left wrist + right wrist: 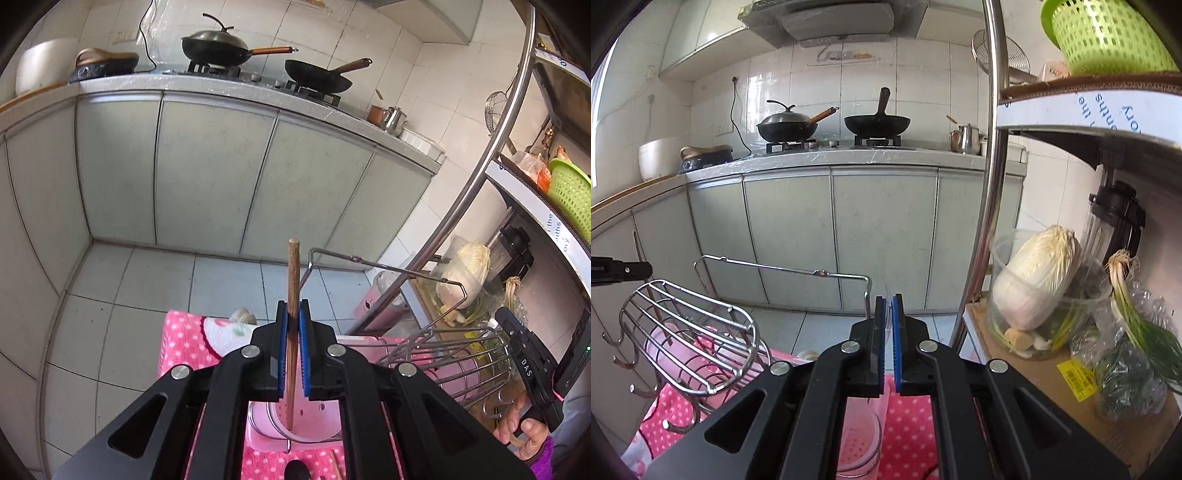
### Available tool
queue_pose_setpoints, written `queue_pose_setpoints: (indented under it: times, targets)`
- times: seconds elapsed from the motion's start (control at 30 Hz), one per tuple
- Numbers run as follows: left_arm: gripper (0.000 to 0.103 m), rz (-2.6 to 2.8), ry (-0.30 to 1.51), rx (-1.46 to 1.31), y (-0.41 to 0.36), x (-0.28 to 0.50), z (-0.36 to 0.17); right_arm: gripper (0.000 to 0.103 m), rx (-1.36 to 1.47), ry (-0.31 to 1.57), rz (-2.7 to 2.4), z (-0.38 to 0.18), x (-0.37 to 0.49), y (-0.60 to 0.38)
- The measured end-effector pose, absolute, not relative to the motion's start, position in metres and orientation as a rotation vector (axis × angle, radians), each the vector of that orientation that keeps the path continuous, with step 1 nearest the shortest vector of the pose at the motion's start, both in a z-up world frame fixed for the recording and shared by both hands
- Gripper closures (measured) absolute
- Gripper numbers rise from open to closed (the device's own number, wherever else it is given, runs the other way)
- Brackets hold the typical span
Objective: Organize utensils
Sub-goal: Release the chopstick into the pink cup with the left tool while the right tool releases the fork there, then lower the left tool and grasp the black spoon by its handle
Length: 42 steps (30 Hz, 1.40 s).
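Left gripper [294,314]: blue-padded fingers [282,354] clamped on one wooden stick [293,295], likely a chopstick. Long axis upright; top end points up and away, clear above the fingertips; bottom end reaches down into a pink perforated cup [310,417] directly beneath, held in a wire ring.

Near edge below the cup: a dark rounded utensil tip [297,472] and a second wooden stick [335,467] lying on the pink dotted cloth [184,339]. Sticks seen: two.

Just right of the cup: one wire rack [454,354] with hooks along its lower edge and a tall wire handle [369,263] arching over.

Far right of the left view: the right gripper's body in a hand [524,432].

Right gripper [889,301]: fingers [897,347] pressed together on something thin and clear. Cannot tell what it is. A clear cup [860,443] with a pink strainer insert stands under it on the cloth.

Left of it, the wire rack, tilted.

Far side: counter [849,157] with two woks [786,127]; one is lidded. Right: shelf with one cabbage [1034,277] and one green basket [1108,33].
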<state>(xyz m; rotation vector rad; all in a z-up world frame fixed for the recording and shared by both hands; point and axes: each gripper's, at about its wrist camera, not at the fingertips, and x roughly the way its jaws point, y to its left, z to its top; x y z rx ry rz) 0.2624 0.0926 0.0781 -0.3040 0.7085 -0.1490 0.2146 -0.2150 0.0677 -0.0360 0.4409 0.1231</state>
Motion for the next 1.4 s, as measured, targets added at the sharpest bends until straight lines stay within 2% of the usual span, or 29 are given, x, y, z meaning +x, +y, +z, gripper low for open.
queue_pose_setpoints:
  times: [0.2, 0.3, 0.37, 0.43, 0.5, 0.87, 1.17, 1.4]
  targets:
    - [0.097, -0.138, 0.717, -0.313, 0.091, 0.259, 0.076, 0.099, 0.018, 0.48, 0.158, 0.068, 0.211, -0.221]
    - [0.093, -0.134, 0.714, -0.323, 0.094, 0.257, 0.077, 0.098, 0.049, 0.503, 0.171, 0.067, 0.212, -0.225]
    - [0.086, -0.127, 0.714, -0.333, 0.096, 0.256, 0.076, 0.091, 0.057, 0.519, 0.173, 0.067, 0.212, -0.227]
    - [0.078, -0.129, 0.714, -0.346, 0.098, 0.254, 0.077, 0.068, 0.066, 0.522, 0.186, 0.067, 0.209, -0.228]
    - [0.075, -0.131, 0.709, -0.355, 0.1, 0.253, 0.078, 0.062, 0.066, 0.513, 0.189, 0.068, 0.205, -0.229]
    - [0.068, -0.132, 0.701, -0.348, 0.102, 0.24, 0.088, 0.062, 0.083, 0.496, 0.175, 0.078, 0.182, -0.237]
    - [0.067, -0.124, 0.672, -0.342, 0.108, 0.208, 0.101, 0.062, 0.103, 0.467, 0.169, 0.084, 0.141, -0.245]
    - [0.067, -0.123, 0.697, -0.327, 0.105, 0.17, 0.089, 0.062, 0.104, 0.512, 0.188, 0.07, 0.104, -0.24]
